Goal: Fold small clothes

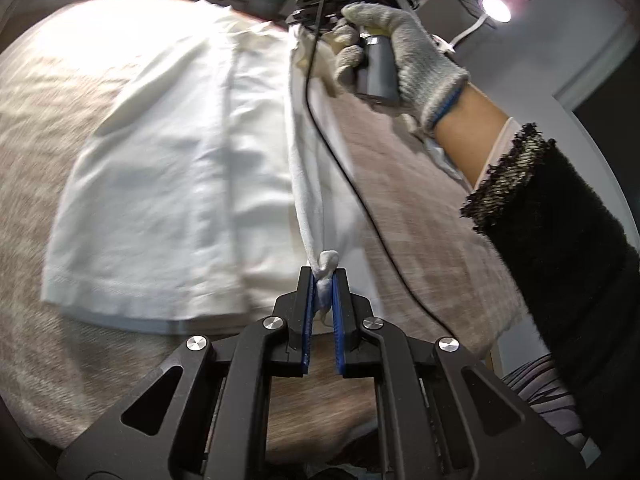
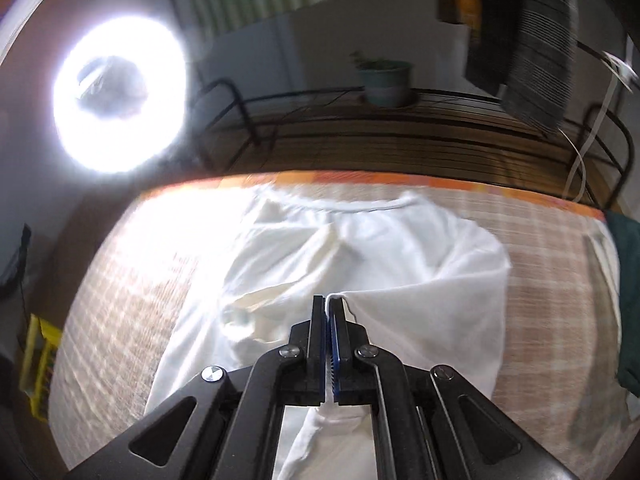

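- The white cotton T-shirt (image 1: 168, 184) lay across the frame's centre on the beige woven tablecloth (image 1: 420, 184).
- The left gripper (image 1: 323, 280) pinched its bunched edge.
- The right gripper (image 2: 330, 308) was clamped on another fold.

Home room, woven beige cloth (image 2: 132, 280) over a table, potted plant (image 2: 386, 80) on slatted rack upper centre, ring light (image 2: 120, 96) upper left

Bare checked tablecloth (image 2: 560, 280) right of the white shirt (image 2: 400, 264) is wide open, but the wire rack (image 2: 400, 132) with its plant pot (image 2: 386, 80) blocks the far edge.
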Tool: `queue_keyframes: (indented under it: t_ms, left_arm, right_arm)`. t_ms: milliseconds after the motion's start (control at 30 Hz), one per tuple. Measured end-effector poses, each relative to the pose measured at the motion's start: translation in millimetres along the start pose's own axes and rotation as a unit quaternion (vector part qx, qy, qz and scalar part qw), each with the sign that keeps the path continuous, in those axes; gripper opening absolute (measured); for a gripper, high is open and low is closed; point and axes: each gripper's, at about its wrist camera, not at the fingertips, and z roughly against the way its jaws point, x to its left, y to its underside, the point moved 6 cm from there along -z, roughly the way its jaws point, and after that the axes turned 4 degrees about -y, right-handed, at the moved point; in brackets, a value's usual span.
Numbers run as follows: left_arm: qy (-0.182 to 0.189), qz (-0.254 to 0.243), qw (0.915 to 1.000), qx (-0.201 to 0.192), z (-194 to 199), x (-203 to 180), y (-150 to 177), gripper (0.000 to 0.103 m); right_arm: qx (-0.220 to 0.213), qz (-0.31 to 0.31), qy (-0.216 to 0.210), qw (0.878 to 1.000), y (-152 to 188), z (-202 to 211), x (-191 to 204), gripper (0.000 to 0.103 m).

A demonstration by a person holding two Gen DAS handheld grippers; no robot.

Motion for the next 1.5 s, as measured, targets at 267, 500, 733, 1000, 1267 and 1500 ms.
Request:
queue_keyframes:
  t_ms: [267, 500, 733, 1000, 1267, 1500]
  left_arm:
    - [-0.027, 0.008, 0.9996, 0.002, -2, 23, 5, 0.007]
    - [-0.041, -0.018, 0.9989, 0.014, 1, 15, 6, 0.012]
    - [-0.039, -0.045, 0.9982, 0.009, 41, 17, -1, 0.012]
    - [-0.078, -0.077, 0.9939, -0.01, 61, 37, -38, 0.012]
    - [-0.085, -0.039, 0.9951, -0.033, 66, 66, -55, 0.012]
    - [-0.076, -0.051, 0.9954, -0.03, 65, 62, -51, 0.012]
  right_arm:
    - [0.031, 0.028, -0.001, 0.999, 6, -39, 34, 0.0]
    - [0.081, 0.008, -0.033, 0.996, 19, -59, 34, 0.036]
    - [0.002, -0.053, -0.086, 0.995, -16, 16, -19, 0.037]
    - [0.043, -0.107, -0.03, 0.993, 2, -1, -69, 0.037]
    - [0.082, -0.058, 0.025, 0.995, 14, -31, -54, 0.032]
    - [0.084, -0.074, 0.001, 0.994, 18, -18, -58, 0.045]
